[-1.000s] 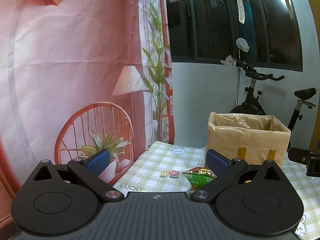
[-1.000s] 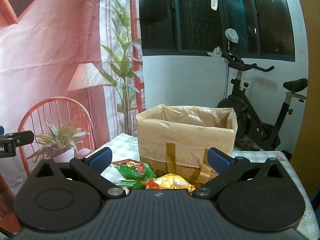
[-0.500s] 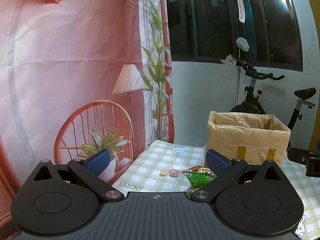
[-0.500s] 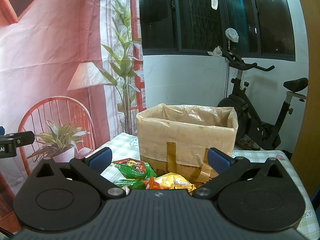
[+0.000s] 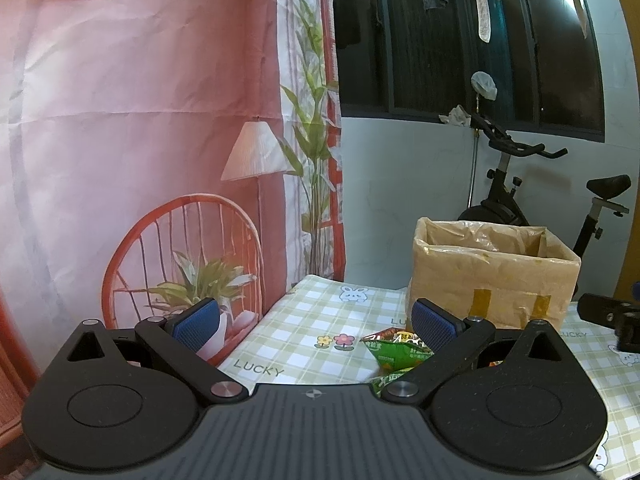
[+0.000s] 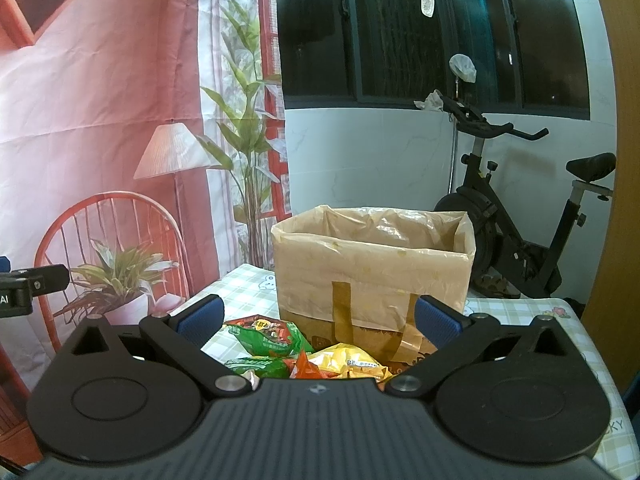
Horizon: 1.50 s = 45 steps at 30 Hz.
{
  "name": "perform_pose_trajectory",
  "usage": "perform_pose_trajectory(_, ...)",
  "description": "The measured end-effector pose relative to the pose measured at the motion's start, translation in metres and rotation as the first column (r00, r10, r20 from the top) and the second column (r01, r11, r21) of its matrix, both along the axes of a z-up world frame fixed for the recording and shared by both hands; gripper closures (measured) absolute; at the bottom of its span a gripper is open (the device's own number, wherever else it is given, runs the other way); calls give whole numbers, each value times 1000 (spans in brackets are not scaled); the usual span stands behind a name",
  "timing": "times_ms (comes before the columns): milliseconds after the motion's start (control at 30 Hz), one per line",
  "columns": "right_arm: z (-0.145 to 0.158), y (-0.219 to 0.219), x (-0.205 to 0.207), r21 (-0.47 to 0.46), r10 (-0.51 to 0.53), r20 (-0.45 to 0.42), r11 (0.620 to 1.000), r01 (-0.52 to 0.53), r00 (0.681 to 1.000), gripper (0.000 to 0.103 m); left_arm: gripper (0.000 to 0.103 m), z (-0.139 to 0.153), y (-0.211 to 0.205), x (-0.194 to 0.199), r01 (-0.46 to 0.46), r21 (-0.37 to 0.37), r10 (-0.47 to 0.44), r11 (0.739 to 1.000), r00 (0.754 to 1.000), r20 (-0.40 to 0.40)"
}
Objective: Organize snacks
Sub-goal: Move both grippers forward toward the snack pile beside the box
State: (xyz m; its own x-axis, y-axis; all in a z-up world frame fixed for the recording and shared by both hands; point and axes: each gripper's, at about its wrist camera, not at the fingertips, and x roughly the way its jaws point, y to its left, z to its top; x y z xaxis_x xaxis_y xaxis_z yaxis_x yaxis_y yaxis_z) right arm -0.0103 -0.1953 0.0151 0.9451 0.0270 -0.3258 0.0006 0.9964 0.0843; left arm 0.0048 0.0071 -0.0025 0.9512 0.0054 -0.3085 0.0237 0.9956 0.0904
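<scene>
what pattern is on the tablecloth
Pale green and white check tablecloth with small bunny and flower prints, clearest in the left wrist view.

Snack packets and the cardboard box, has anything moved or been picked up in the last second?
Nothing visibly changed. Both the left gripper and the right gripper stay open and empty, the snack packets still lie on the tablecloth in front of the cardboard box, untouched.

Checked tablecloth on the tabletop: printed word "LUCKY" near its front edge, repeated at right beside the cardboard box. Snack packet print: illegible.
</scene>
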Motion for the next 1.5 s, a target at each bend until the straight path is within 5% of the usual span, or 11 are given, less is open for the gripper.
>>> perform_pose_trajectory(267,-5,-16,23,14,54,62,998,-55,997,0,0,-6,-4,43,35,10,-35,999,999,-9)
perform_pose_trajectory(400,-6,-30,43,6,36,79,999,-36,996,0,0,-15,-4,67,53,-46,-53,998,999,-12)
perform_pose_trajectory(767,-29,-53,96,-11,-7,62,1000,7,998,0,0,-60,-19,134,112,-96,-124,989,984,-130)
perform_pose_trajectory(1500,-99,-68,130,93,-30,-108,995,40,994,0,0,-163,-46,187,270,-160,-313,949,861,-402)
